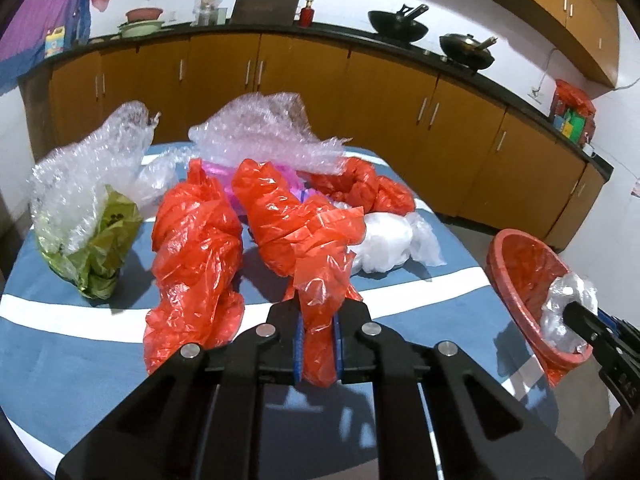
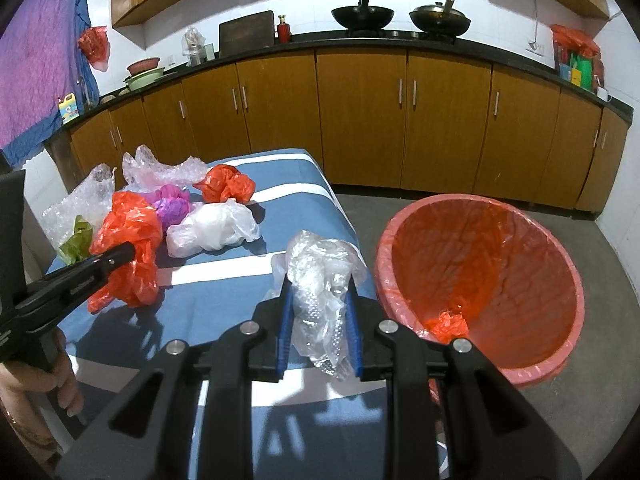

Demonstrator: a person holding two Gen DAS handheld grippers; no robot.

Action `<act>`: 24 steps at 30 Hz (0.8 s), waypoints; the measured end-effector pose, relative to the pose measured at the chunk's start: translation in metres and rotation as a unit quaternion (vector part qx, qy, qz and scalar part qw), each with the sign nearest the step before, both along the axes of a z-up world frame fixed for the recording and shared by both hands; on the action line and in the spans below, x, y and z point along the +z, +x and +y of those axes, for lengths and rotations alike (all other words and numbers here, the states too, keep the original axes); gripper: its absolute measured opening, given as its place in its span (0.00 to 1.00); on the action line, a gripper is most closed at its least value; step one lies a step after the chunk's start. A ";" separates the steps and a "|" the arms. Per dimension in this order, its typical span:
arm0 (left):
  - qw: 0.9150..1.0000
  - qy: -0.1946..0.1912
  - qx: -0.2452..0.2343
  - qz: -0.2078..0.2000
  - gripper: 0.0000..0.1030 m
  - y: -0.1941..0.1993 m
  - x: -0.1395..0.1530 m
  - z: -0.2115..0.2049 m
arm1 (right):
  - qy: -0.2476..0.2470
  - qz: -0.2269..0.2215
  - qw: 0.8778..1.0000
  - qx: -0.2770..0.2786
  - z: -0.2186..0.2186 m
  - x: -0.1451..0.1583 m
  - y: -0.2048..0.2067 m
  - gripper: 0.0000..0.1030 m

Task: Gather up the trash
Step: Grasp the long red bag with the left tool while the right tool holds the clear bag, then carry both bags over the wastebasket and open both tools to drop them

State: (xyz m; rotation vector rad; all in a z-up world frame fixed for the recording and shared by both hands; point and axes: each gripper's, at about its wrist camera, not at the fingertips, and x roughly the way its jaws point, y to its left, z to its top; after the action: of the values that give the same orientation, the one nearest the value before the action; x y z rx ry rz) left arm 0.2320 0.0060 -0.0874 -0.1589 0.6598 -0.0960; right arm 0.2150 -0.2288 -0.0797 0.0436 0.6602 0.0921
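Observation:
A crumpled red plastic bag lies on the blue-and-white striped table, and my left gripper is shut on its near end. My right gripper is shut on a wad of clear bubble wrap, held at the table's right edge beside the red-lined pink bin. In the left wrist view the right gripper and its wrap sit in front of the bin's rim. A small red scrap lies inside the bin.
More trash covers the table: another red bag, a green bag, large bubble wrap sheets, a white bag, a far red bag, a magenta bag. Brown cabinets and a counter with woks stand behind.

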 end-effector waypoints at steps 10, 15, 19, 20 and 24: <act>0.998 -0.011 -0.036 -0.041 0.10 -0.020 0.032 -0.021 | 0.007 -0.017 1.000 -0.014 -0.018 0.012 -0.013 0.23; 0.996 -0.019 -0.071 -0.056 0.10 -0.023 0.046 -0.046 | 0.009 -0.025 0.999 -0.038 -0.041 0.017 -0.019 0.23; 0.993 -0.025 -0.103 -0.060 0.10 -0.022 0.052 -0.071 | 0.006 -0.030 0.998 -0.061 -0.064 0.021 -0.022 0.23; 0.991 -0.024 -0.112 -0.062 0.10 -0.021 0.053 -0.080 | 0.006 -0.032 0.997 -0.067 -0.070 0.021 -0.022 0.23; 0.987 -0.026 -0.144 -0.063 0.10 -0.018 0.053 -0.110 | 0.005 -0.038 0.994 -0.098 -0.098 0.025 -0.025 0.23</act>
State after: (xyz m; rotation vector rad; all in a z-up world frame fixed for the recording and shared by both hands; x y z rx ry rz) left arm 0.2144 -0.1038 -0.0347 -0.1059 0.5516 -0.3981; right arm 0.1899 -0.3267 -0.0549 0.1133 0.5758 -0.0915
